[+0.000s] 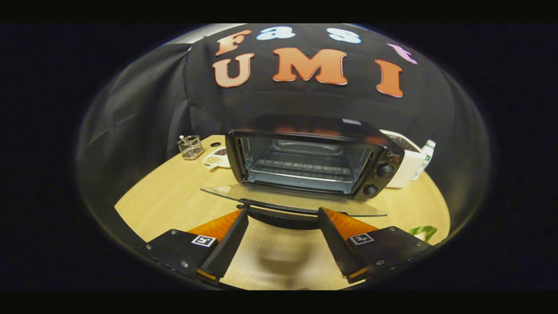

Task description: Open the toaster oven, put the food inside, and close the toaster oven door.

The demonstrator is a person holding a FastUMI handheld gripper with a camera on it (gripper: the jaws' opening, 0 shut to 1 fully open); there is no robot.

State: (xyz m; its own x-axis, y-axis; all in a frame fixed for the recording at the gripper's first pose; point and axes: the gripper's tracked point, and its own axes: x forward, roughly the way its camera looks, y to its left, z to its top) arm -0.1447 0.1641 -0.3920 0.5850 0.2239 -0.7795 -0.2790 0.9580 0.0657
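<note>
The black toaster oven (pixel 314 159) stands on the wooden table (pixel 170 196) with its glass door (pixel 261 195) folded down flat toward me. Its cavity shows a wire rack (pixel 301 168) with nothing on it. The door's dark curved handle (pixel 281 216) lies right at my fingertips, spanning the gap between them. My gripper (pixel 282 212) is open with its fingers spread wide, one at each end of the handle; I cannot tell whether they touch it. A green and white item (pixel 422 232), partly hidden by the right finger, lies on the table to the right.
Left of the oven stand a small wire basket (pixel 190 147) and a white dish of beans (pixel 216 158). Behind the oven's right side are a white appliance (pixel 407 163) and a bottle (pixel 426 158). Two knobs (pixel 385 170) sit on the oven's right panel.
</note>
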